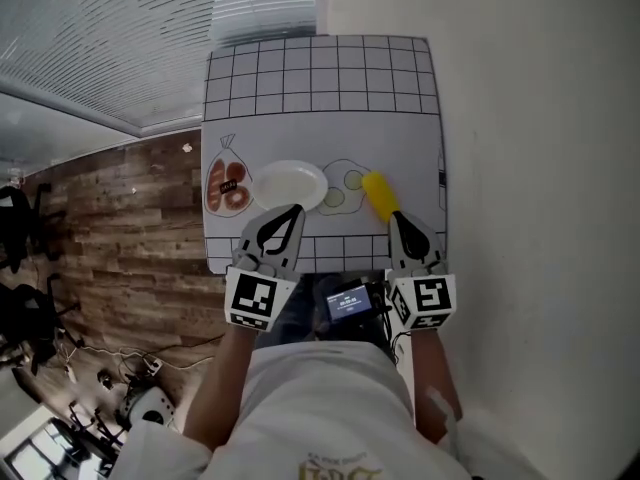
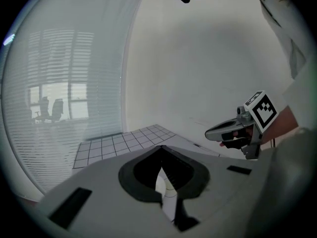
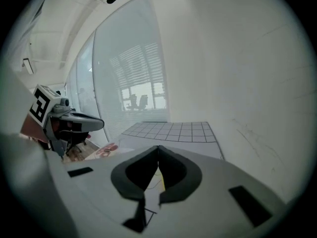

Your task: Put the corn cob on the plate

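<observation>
Lying near round plate (image 1: 290, 184), stubby cob (image 1: 380, 196)

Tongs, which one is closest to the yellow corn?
The right tongs, just beside the corn cob; the left tongs sit by the white plate.

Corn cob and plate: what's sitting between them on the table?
In the head view, nothing loose: between the white plate and the yellow corn cob there is only a pale green picture that looks printed on the mat.
</observation>
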Demonstrator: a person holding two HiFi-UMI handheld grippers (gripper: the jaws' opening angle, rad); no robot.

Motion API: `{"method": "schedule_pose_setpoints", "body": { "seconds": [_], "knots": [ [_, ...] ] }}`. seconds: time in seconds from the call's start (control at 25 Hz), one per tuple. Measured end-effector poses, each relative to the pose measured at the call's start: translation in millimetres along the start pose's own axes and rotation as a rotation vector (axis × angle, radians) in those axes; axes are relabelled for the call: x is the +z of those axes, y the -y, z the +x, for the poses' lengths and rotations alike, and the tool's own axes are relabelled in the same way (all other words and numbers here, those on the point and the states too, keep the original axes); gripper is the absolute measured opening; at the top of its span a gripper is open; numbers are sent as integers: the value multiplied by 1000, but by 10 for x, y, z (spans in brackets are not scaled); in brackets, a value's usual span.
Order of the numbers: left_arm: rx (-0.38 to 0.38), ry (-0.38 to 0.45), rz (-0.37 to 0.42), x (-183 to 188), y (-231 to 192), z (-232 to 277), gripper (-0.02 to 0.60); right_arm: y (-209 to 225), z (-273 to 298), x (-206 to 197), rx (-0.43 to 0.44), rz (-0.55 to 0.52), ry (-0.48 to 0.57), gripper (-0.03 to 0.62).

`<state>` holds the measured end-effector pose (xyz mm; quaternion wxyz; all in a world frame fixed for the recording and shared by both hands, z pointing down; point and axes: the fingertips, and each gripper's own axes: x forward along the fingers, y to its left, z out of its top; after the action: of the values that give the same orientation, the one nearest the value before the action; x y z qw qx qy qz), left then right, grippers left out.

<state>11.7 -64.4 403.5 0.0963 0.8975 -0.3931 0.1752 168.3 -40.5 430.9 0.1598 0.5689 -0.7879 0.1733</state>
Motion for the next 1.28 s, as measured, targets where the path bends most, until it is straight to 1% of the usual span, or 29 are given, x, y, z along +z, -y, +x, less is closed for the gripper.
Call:
{"method": "schedule_pose_setpoints", "body": {
  "seconds": [0.28, 0.48, 0.68, 1.08, 1.12, 1.2, 1.28],
  "knots": [
    [-73, -52, 1, -259, 208, 234, 8, 156, 52, -252, -36, -2, -71, 6],
    [-103, -71, -18, -366, 304, 409, 8, 259, 94, -405, -45, 17, -108, 6],
    [-124, -104, -23, -505, 370, 543, 8, 310, 185, -613, -29, 28, -148, 8],
    [-182, -153, -9, -776, 494, 705, 8, 328, 293, -862, -12, -15, -199, 9],
    [-190, -155, -1, -787, 518, 729, 8, 329, 304, -889, -8, -23, -211, 17],
    [-205, -150, 16, -796, 581, 761, 9, 334, 322, -955, 3, -25, -233, 66],
    [-224, -155, 29, -817, 657, 776, 9, 344, 358, -980, 8, -20, -228, 121]
  ]
}}
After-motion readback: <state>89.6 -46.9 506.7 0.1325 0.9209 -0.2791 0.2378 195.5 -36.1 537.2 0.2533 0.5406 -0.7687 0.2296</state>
